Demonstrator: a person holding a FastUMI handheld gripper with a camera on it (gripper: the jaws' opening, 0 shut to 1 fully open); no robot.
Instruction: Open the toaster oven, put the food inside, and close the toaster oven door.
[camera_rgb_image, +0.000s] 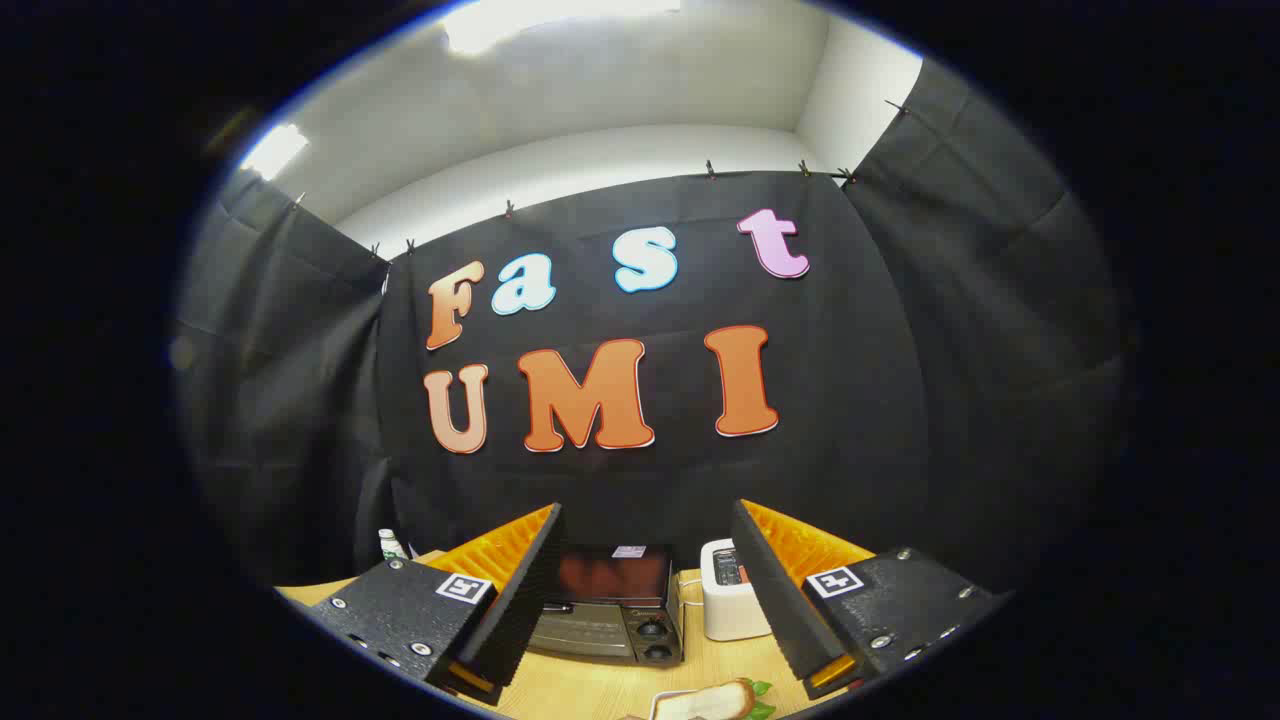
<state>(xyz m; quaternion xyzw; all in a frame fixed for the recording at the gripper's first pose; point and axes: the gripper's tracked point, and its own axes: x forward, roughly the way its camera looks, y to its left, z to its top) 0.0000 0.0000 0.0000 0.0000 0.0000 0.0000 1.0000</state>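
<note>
We look across a wooden table (600, 690). Beyond the fingers, at twelve o'clock from the gripper (640, 590), sits the dark toaster oven (612, 605), its door apparently shut. A white toaster (728, 600) stands just beside it at three o'clock. The gripper is spread wide, holding nothing. The food (715, 700), seemingly a sandwich on a plate, lies at six o'clock, between the fingers.

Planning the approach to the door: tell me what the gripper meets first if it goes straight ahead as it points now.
Most likely the toaster oven, which sits between the open, empty jaws of the gripper and beyond them. Depth is unclear; the gripper seems aimed fairly high, so it might pass over the top.
</note>
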